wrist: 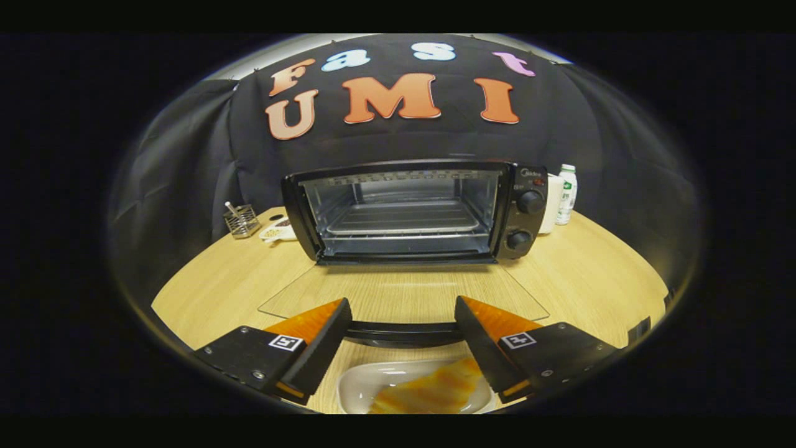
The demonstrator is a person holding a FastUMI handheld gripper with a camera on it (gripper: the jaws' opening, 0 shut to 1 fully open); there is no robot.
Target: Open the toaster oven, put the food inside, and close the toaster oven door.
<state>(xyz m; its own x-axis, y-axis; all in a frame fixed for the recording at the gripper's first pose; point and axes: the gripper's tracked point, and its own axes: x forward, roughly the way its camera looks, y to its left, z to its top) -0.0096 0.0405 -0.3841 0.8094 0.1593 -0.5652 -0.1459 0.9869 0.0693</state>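
Gaping claw (403,323) above plated food (435,389), oven door (404,297) ahead.

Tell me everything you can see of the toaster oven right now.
The toaster oven is a black box standing on the wooden table, beyond the open gripper. Its glass door is folded fully down, lying flat toward the gripper, its dark handle between the fingers. Inside, shiny metal walls and a wire rack, nothing on it. Two round black knobs sit one above the other on its right panel.
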